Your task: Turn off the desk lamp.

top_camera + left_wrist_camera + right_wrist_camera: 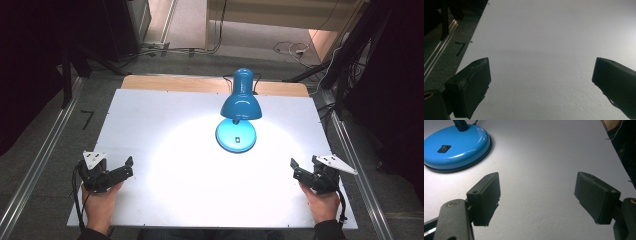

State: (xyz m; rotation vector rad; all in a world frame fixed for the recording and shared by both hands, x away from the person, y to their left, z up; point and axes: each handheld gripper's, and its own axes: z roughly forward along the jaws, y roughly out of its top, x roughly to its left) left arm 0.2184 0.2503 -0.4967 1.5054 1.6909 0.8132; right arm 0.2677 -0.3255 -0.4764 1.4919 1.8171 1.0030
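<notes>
A: What took up the most room?

B: The white table [165, 125], a pale board with a strip of bare wood showing past its far edge. Around it lay grey floor with metal rails on both sides, and beyond those the room went too dark to read.

A: And on the board?

B: One blue desk lamp [240, 112], standing right of centre toward the far side. It was lit, throwing a bright pool over the middle of the board. From above, its shade [240, 105] hid the neck and covered the back of the round base [236, 137]. In the right gripper view the base sat at the upper left, cut off by the frame, with only the foot of the black neck showing.

A: The grippers?

B: The left gripper [127, 165] rested at the near left corner, the right gripper [295, 167] at the near right, each in a hand that came in from the bottom edge, forearms cropped. Both were well apart from the lamp. Each gripper's own view showed its jaws spread wide with nothing but bare board between them.

A: Anything smaller?

B: A black rocker switch [444, 148] on the base, its position too small to judge. A cord [255, 80] trailed behind the lamp, mostly hidden.
</notes>
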